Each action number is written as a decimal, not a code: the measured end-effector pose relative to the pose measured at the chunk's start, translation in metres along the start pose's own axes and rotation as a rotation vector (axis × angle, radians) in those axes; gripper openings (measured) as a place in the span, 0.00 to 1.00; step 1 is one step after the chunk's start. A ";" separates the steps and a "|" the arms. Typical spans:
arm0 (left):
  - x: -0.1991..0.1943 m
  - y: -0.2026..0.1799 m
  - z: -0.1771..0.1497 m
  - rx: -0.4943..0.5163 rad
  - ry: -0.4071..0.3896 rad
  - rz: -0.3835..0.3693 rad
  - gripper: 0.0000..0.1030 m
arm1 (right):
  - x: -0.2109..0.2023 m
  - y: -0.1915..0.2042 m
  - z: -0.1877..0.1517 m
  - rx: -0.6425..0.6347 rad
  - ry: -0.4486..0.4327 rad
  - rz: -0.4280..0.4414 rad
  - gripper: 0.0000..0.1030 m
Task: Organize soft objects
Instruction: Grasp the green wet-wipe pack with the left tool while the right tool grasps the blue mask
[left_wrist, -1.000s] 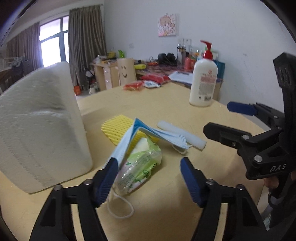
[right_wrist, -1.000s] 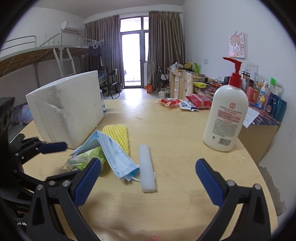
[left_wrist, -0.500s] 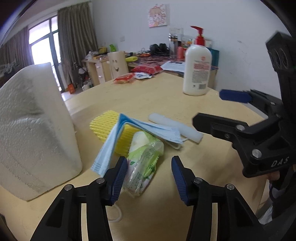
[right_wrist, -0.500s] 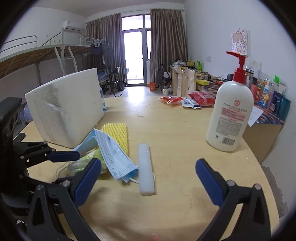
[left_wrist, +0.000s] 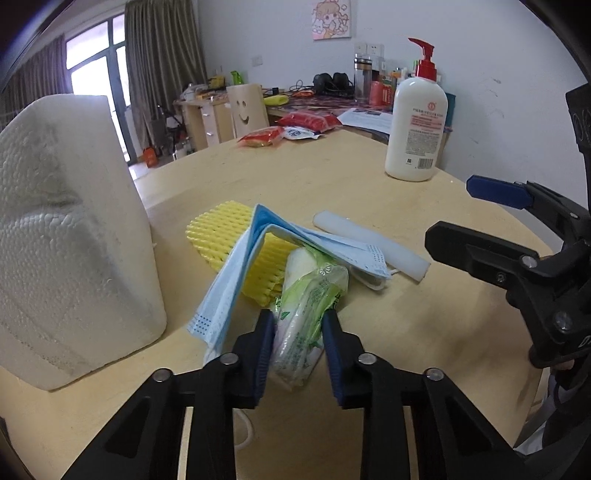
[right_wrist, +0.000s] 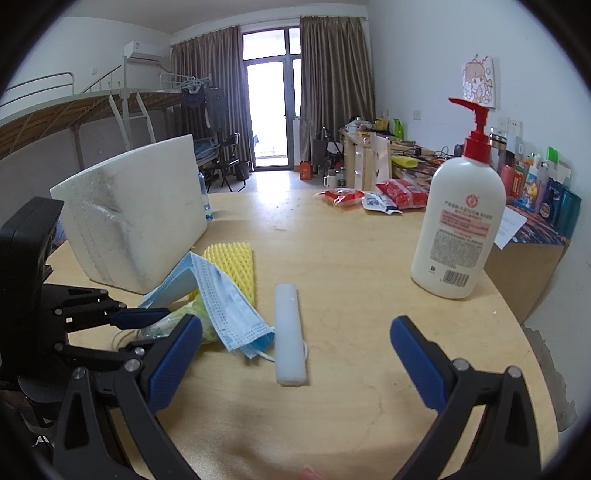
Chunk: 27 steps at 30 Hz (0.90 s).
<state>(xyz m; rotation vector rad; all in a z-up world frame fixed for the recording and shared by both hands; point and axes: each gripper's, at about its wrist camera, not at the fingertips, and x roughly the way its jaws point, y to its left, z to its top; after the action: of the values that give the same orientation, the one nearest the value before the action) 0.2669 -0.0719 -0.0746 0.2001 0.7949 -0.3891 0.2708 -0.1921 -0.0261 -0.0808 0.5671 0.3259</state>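
A green-and-white plastic packet (left_wrist: 310, 306) lies on the round wooden table (left_wrist: 332, 177), partly under a folded blue face mask (left_wrist: 229, 280). My left gripper (left_wrist: 298, 317) is closing on the packet's near end, and both blue pads touch its sides. A yellow foam net (left_wrist: 221, 229) lies under the mask, and a white foam stick (left_wrist: 369, 247) lies to their right. My right gripper (right_wrist: 295, 325) hovers open and empty just short of the foam stick (right_wrist: 290, 339). In the right wrist view the packet (right_wrist: 177, 321) is mostly hidden behind the mask (right_wrist: 221, 299) and my fingers.
A big white styrofoam block (left_wrist: 66, 236) stands on the left of the table. A white pump bottle (right_wrist: 458, 229) with a red top stands at the right. Red snack packets (right_wrist: 343, 195) lie at the far edge. My right gripper (left_wrist: 454, 214) reaches in from the right.
The left gripper's jaws have narrowed from wide open until they touch the green packet, and it has edged forward. The right gripper has stayed in place, open.
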 end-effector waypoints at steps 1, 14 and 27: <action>-0.001 0.001 0.000 -0.004 -0.003 -0.006 0.26 | 0.000 0.001 0.000 -0.002 0.001 -0.002 1.00; -0.027 0.017 -0.014 -0.051 -0.054 -0.021 0.25 | 0.008 0.024 0.013 -0.053 0.011 0.023 1.00; -0.066 0.060 -0.038 -0.130 -0.121 0.032 0.25 | 0.039 0.065 0.024 -0.138 0.070 0.064 1.00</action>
<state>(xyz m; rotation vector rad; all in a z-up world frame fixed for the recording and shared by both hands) 0.2249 0.0127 -0.0505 0.0666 0.6940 -0.3153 0.2934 -0.1158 -0.0261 -0.2082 0.6168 0.4258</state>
